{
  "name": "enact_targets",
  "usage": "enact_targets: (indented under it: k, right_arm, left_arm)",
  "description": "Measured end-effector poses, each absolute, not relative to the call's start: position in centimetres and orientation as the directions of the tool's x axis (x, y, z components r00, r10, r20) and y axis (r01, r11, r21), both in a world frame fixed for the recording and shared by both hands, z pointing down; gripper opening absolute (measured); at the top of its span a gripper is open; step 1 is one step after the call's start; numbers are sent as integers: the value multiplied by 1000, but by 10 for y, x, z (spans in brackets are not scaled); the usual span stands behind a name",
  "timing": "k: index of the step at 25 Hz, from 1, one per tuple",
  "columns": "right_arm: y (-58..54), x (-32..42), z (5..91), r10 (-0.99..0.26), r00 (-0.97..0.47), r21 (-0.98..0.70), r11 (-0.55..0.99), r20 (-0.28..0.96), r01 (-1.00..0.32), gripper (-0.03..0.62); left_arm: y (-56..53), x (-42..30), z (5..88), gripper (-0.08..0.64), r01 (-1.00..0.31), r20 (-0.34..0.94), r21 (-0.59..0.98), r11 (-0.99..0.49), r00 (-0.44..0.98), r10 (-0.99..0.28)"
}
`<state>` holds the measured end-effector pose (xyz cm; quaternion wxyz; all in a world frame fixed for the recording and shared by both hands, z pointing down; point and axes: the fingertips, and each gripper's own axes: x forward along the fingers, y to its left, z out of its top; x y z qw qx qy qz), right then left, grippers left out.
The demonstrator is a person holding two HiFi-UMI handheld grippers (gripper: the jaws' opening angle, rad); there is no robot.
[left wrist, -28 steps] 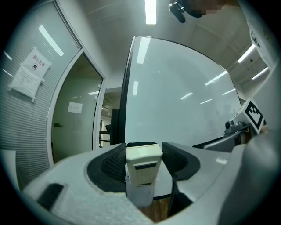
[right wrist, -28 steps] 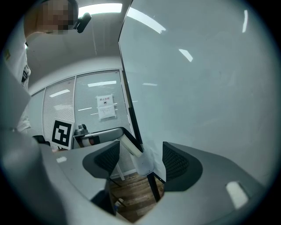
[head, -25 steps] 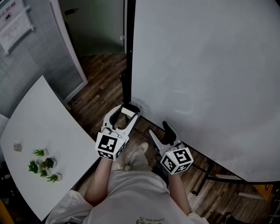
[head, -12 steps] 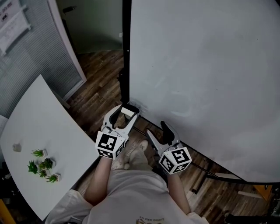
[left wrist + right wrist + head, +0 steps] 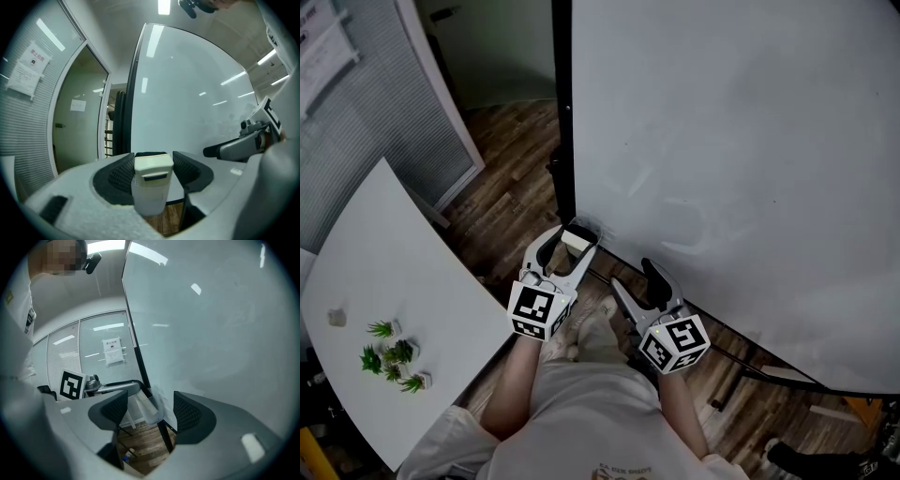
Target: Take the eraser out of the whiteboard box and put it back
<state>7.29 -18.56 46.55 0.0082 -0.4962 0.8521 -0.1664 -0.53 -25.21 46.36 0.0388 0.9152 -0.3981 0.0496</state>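
Cream eraser (image 5: 152, 165) gripped; whiteboard (image 5: 750, 141) ahead, table (image 5: 394, 253) left.

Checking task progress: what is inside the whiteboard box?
The eraser, gripped by the left gripper, stands in the clear whiteboard box, top sticking out. The box's bottom is covered.

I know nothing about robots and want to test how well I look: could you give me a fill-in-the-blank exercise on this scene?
1. The left gripper is clamped on a cream ___.
2. The jaws of the right gripper stand ___, gripping nothing.
3. The small green plants stand on a white ___.

Missing words: eraser; open; table.
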Motion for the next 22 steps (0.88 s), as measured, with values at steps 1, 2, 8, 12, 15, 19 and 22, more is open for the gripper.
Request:
enact_targets:
  k: [1, 2, 8, 12, 15, 19, 22]
  right_arm:
    - [-187, 72, 465, -848, -509, -291, 454, 148, -842, 307]
    - [-188, 71, 464, -847, -512, -291, 458, 145, -840, 305]
    - [-192, 65, 467, -837, -526, -301, 468, 151, -831, 304]
    - [-194, 65, 472, -836, -526, -304, 466, 156, -831, 304]
    - [-194, 65, 473, -835, -524, -286, 468, 169, -836, 304]
    - [-195, 67, 474, -836, -520, -285, 462, 174, -840, 304]
    - [-196, 68, 475, -839, -516, -285, 459, 174, -842, 304]
  left_arm:
    - [-253, -5, 465, 255, -732, 126, 28, -681, 678, -724]
    - [-254, -4, 467, 256, -731, 131, 25, -681, 678, -723]
    - [-256, -1, 472, 256, -727, 149, -5, -686, 678, -720]
    - [-258, 1, 480, 256, -723, 171, -40, -690, 675, -717]
    - [-258, 2, 483, 258, -722, 177, -42, -691, 675, -716]
    - [-261, 2, 486, 258, -723, 184, -39, -690, 673, -716]
    - [-262, 2, 489, 258, -720, 191, -34, -693, 676, -712]
